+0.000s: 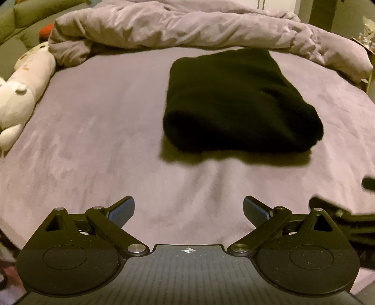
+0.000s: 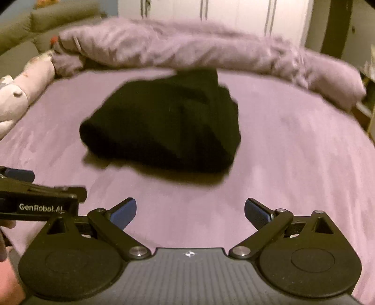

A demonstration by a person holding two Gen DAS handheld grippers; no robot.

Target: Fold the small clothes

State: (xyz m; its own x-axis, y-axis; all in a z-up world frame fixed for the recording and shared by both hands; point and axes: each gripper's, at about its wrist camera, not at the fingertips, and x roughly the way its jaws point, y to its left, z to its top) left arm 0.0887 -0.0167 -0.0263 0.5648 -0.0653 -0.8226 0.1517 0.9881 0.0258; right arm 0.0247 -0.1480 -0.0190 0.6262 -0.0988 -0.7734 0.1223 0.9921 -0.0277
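Note:
A black garment (image 1: 236, 101) lies folded into a thick bundle on the purple bed sheet (image 1: 98, 131), ahead and slightly right in the left wrist view. It also shows in the right wrist view (image 2: 164, 126), ahead and slightly left. My left gripper (image 1: 188, 211) is open and empty, held back from the garment over bare sheet. My right gripper (image 2: 190, 212) is open and empty, also short of the garment. The left gripper's body shows at the left edge of the right wrist view (image 2: 39, 199). The right wrist view is motion-blurred.
A rumpled purple duvet (image 1: 187, 28) is bunched along the far side of the bed. A white plush toy (image 1: 21, 89) lies along the left edge. A green sofa (image 2: 46, 21) stands beyond at far left, white wardrobe doors (image 2: 211, 11) behind.

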